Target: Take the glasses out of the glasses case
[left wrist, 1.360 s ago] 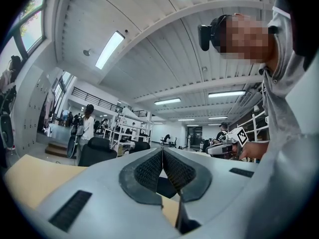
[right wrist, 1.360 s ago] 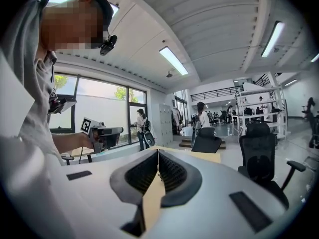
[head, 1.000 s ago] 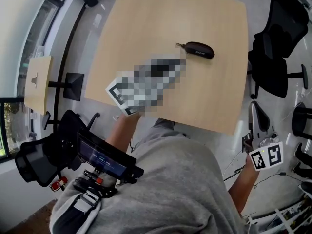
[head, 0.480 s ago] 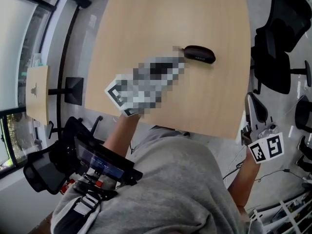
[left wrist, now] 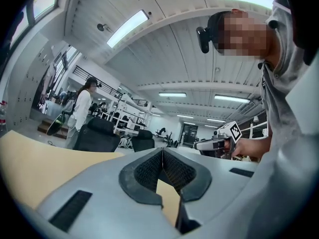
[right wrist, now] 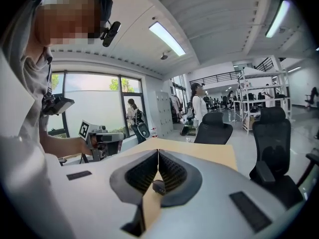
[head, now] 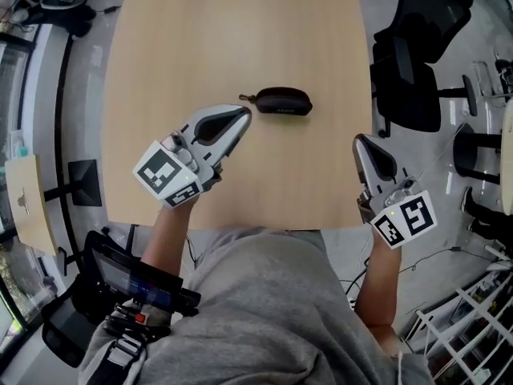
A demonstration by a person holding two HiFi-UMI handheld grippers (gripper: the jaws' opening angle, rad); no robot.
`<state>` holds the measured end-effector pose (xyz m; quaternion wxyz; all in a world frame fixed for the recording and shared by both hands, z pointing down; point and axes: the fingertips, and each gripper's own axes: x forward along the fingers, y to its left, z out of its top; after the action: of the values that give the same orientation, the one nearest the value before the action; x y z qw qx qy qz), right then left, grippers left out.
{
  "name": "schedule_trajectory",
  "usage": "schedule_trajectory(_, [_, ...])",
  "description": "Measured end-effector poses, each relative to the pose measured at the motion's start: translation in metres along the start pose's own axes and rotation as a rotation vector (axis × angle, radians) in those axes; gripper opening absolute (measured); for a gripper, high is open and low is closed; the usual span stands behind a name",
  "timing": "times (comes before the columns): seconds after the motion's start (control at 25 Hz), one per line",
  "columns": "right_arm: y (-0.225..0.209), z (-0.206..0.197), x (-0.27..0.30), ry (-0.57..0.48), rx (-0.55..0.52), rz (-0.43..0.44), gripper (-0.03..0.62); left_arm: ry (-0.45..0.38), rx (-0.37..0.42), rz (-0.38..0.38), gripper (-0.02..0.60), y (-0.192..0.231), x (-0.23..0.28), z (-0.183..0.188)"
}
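Note:
A dark, closed glasses case [head: 280,101] lies on the light wooden table [head: 240,30], its zip pull pointing left. My left gripper [head: 242,113] hovers just left of and nearer than the case, its jaws shut with nothing between them; in its own view the left gripper [left wrist: 162,153] shows only table through the gap. My right gripper [head: 361,139] is at the table's right edge, apart from the case, shut and empty. Through the right gripper [right wrist: 158,154] gap the case [right wrist: 158,186] shows small and far off.
Black office chairs [head: 417,62] stand just right of the table. A small side table [head: 24,203] is at the far left. A dark device [head: 128,275] hangs at the person's waist. People [left wrist: 79,111] stand far back in the room.
The right gripper has risen from low beside the person up to the table's right edge. The head view has shifted, so the table sits further left. The left gripper stays by the case.

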<state>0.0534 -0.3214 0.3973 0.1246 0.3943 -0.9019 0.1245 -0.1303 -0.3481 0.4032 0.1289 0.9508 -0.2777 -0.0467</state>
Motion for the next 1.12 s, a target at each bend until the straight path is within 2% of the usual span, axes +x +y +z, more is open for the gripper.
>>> schedule_trajectory(0.16, [-0.014,-0.011,0.021,0.023,0.037,0.009,0.008,0.055,-0.008,0.008,0.006,0.022,0.019,-0.033])
schedule_trajectory(0.48, [-0.061,-0.056,0.076,0.107,0.080,0.022,0.008,0.261,0.013,0.034,0.008,0.078,0.061,-0.136])
schedule_trajectory(0.68, [-0.078,-0.080,0.119,0.168,0.086,0.036,0.008,0.329,0.053,0.030,0.009,0.105,0.093,-0.178])
schedule_trajectory(0.84, [-0.083,-0.099,0.156,0.231,0.075,0.055,0.008,0.412,0.053,-0.031,0.009,0.110,0.113,-0.212])
schedule_trajectory(1.0, [-0.089,-0.129,0.190,0.320,0.078,0.081,0.008,0.474,-0.003,-0.111,0.009,0.102,0.118,-0.237])
schedule_trajectory(1.12, [-0.078,-0.158,0.206,0.428,0.086,0.177,0.008,0.471,-0.036,-0.142,0.009,0.093,0.115,-0.240])
